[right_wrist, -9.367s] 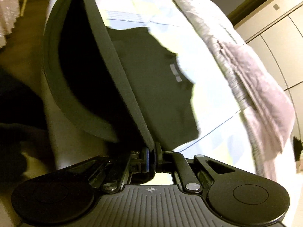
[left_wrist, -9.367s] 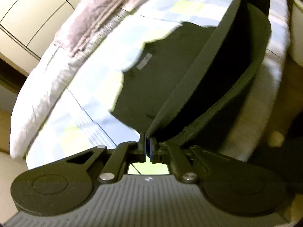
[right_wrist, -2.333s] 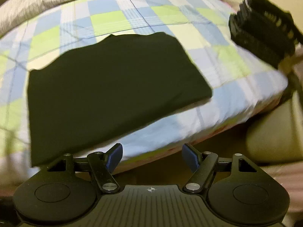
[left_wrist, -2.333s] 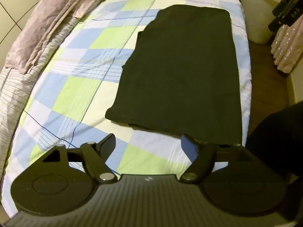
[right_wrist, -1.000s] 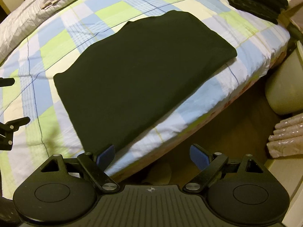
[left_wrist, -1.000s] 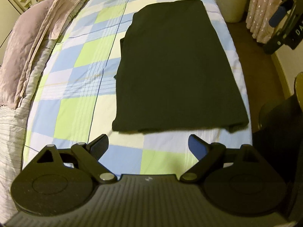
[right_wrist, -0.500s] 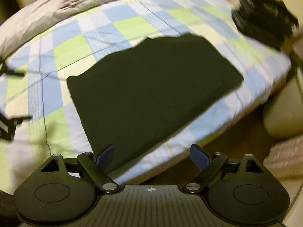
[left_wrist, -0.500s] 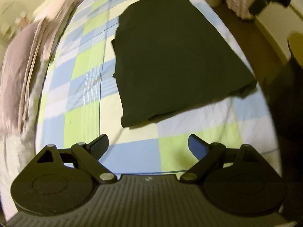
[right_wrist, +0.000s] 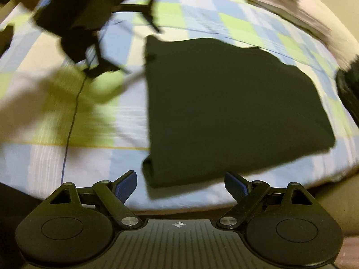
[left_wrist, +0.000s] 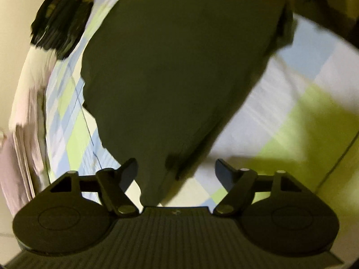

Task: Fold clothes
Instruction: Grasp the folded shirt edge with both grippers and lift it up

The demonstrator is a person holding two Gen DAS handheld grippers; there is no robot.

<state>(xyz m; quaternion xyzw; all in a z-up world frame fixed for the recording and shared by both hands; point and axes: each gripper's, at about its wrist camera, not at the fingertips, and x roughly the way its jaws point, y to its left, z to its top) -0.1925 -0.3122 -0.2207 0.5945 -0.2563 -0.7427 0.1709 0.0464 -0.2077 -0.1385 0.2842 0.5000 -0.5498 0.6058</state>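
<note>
A black garment (left_wrist: 175, 71), folded into a long strip, lies flat on the checked bed sheet (left_wrist: 291, 116). My left gripper (left_wrist: 176, 170) is open, low over the sheet, with one corner of the garment between its fingers. In the right wrist view the same garment (right_wrist: 224, 103) lies ahead, and my right gripper (right_wrist: 180, 182) is open with the garment's near corner just beyond its fingertips. The left gripper (right_wrist: 94, 29) shows blurred at the upper left of that view.
A stack of folded black clothes (left_wrist: 58, 22) sits at the far end of the bed, also seen in the right wrist view (right_wrist: 350, 89). A pale quilt (left_wrist: 20, 145) lies along the bed's far side. The bed edge (right_wrist: 291, 183) runs just before my right gripper.
Both grippers have dropped close to the garment, each at a corner of its near end. Both stay open. The views are blurred from motion.
</note>
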